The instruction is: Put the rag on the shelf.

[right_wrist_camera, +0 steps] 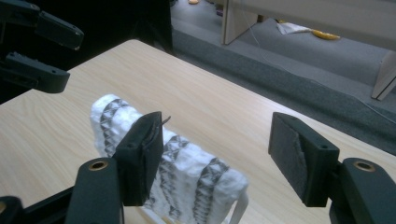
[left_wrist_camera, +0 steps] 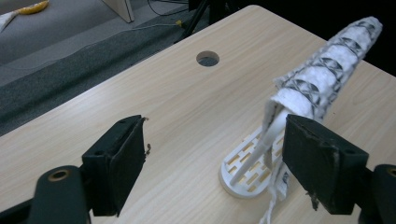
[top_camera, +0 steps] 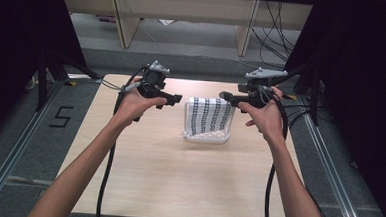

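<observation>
A white towel with dark patterned stripes hangs over a white slotted rack at the middle of the wooden table. My left gripper hovers just left of the towel's top edge. In the left gripper view it is open, with the towel and the rack base beside its right jaw. My right gripper is at the towel's top right corner. It is open too, and its left jaw stands in front of the towel. Nothing is held.
The table has a round hole near its far edge. Black curtains and tripod stands flank both sides. Wooden desk legs and cables lie on the floor behind. The left gripper shows at the right gripper view's upper left.
</observation>
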Motion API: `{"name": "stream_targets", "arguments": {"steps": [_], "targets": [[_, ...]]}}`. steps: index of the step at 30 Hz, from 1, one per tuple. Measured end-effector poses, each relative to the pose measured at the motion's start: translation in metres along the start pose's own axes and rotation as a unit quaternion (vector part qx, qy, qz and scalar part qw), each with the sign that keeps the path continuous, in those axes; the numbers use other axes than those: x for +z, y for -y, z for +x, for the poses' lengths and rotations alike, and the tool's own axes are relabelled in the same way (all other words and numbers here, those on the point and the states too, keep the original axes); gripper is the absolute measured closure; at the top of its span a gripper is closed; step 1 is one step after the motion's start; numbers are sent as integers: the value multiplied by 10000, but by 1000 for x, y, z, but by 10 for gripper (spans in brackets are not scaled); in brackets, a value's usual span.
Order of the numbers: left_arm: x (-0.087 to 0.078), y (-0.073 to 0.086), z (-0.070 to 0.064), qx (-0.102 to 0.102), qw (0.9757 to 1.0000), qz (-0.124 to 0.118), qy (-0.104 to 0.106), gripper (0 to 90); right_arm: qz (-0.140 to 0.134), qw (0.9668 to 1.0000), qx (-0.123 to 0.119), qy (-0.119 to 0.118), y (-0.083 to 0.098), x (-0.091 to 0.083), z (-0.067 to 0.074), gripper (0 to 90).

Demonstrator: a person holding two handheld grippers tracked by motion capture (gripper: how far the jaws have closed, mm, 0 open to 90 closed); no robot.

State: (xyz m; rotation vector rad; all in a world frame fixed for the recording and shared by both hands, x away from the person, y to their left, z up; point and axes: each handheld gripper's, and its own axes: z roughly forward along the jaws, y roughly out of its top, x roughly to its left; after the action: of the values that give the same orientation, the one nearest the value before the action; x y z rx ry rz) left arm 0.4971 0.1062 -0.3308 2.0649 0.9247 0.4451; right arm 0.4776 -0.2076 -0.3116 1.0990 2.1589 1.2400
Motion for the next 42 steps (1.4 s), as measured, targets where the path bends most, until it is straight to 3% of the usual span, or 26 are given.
{"name": "stream_targets", "arguments": {"steps": [7, 14, 15, 18, 21, 22, 25, 29, 34, 42], "targets": [[-7, 19, -14, 184, 9998, -2, 45, 209, -81, 9998, -131, -97, 10, -6, 6, 345], [-15, 34, -22, 201, 9997, -72, 151, 203, 6, 9998, -132, -164, 23, -10, 12, 338], [-16, 36, -23, 210, 9997, -69, 126, 203, 25, 9999, -48, -144, 25, -10, 15, 338], [-19, 43, -26, 225, 9995, -107, 175, 203, -1, 9997, -224, -130, 31, -10, 13, 337], [-22, 49, -30, 207, 9995, -149, 204, 204, 88, 9996, -176, -186, 37, -11, 15, 333], [-22, 49, -30, 207, 9995, -149, 204, 204, 101, 9998, -90, -156, 39, -12, 16, 331], [-27, 57, -33, 229, 9992, -198, 246, 203, 71, 9996, -219, -169, 43, -13, 16, 321], [-30, 66, -33, 226, 9990, -270, 280, 203, -5, 9996, -108, -260, 50, -17, 20, 314], [-34, 78, -32, 158, 9988, -362, 298, 203, -28, 9995, -177, -275, 58, -24, 24, 303], [-36, 98, -34, 196, 9990, -237, 319, 203, -22, 9992, -116, -379, 72, -29, 28, 294]]}}
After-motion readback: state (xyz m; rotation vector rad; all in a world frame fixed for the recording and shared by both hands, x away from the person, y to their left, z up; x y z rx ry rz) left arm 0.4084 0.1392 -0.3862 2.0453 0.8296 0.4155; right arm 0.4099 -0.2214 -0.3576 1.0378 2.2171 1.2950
